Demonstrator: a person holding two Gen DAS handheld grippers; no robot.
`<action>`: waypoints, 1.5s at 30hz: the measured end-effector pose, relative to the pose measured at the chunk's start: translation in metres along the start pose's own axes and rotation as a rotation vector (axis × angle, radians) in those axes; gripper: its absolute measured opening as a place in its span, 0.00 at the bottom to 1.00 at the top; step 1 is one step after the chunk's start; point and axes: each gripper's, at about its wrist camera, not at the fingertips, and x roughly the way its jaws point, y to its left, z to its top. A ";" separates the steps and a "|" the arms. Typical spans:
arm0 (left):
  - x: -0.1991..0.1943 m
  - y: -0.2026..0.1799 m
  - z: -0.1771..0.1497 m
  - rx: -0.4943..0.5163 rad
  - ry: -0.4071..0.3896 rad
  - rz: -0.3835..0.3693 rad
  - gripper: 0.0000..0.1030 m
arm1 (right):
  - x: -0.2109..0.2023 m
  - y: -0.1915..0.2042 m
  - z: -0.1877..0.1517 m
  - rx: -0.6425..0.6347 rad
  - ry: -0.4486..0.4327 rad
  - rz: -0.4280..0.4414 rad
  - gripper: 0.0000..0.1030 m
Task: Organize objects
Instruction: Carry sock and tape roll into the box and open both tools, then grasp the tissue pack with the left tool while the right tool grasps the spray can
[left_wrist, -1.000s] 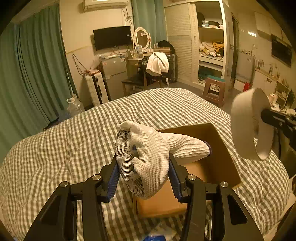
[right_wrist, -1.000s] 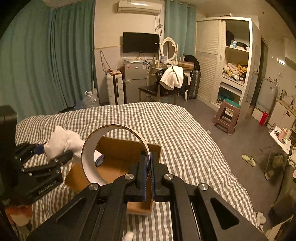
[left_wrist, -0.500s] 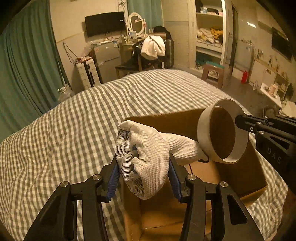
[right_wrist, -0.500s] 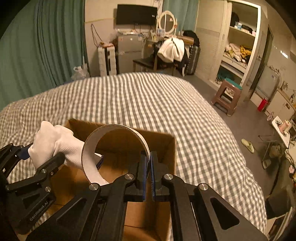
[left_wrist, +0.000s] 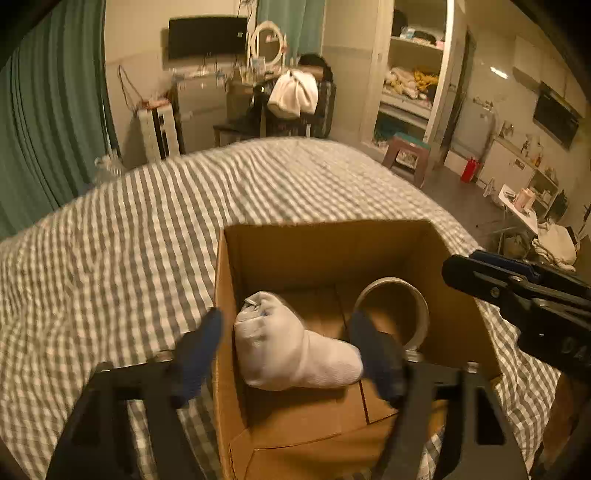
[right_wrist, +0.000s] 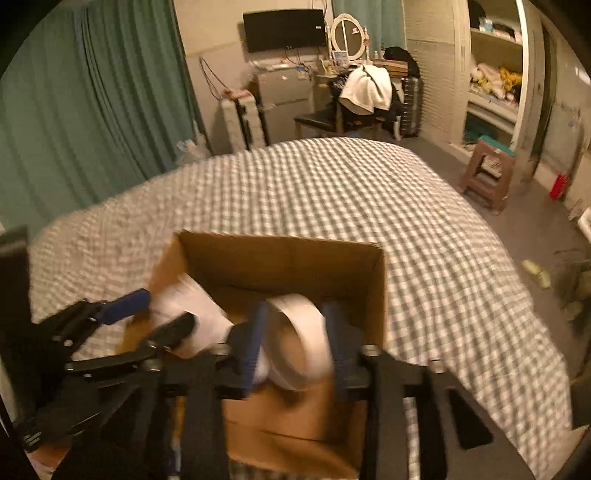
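I have both grippers over the open cardboard box (left_wrist: 436, 258) that sits on the bed (left_wrist: 110, 258) with its grey-and-white checked cover. My left gripper (left_wrist: 286, 343) has just been opening: its blue-padded fingers (left_wrist: 199, 347) now stand wide apart, one outside the box's left wall and one over the inside, and neither pad presses on anything. The white knitted glove (left_wrist: 291, 350) lies between them but lower, down in the box against the left wall, bunched into a lump with its cuff end pointing right.

My right gripper (right_wrist: 295, 343) has just been opening as well. Its fingers (right_wrist: 255, 339) are parted, with the roll of tape (right_wrist: 299, 332) in the gap between them. From the right wrist view the roll is smeared by motion, so I cannot tell there whether a pad touches it; from the left wrist view the roll (left_wrist: 391, 310) is inside the box on the right, tilted with its hollow core facing the camera, clear of the right gripper's dark fingers (left_wrist: 491, 280) above the box's right rim. Glove and tape roll sit side by side in the box, near each other but apart.

Beyond the bed I see green curtains (right_wrist: 92, 110), a wall-mounted television (right_wrist: 284, 29) and a plastic stool (right_wrist: 487, 170).
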 end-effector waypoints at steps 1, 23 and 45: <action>-0.008 0.000 0.001 0.008 -0.014 0.002 0.90 | -0.008 -0.003 -0.003 0.033 -0.015 0.036 0.46; -0.158 0.037 -0.031 0.020 -0.106 0.023 0.96 | -0.188 0.071 -0.027 -0.097 -0.255 0.010 0.82; -0.067 0.030 -0.153 -0.003 0.057 0.051 0.97 | -0.054 0.025 -0.161 -0.013 0.136 -0.160 0.82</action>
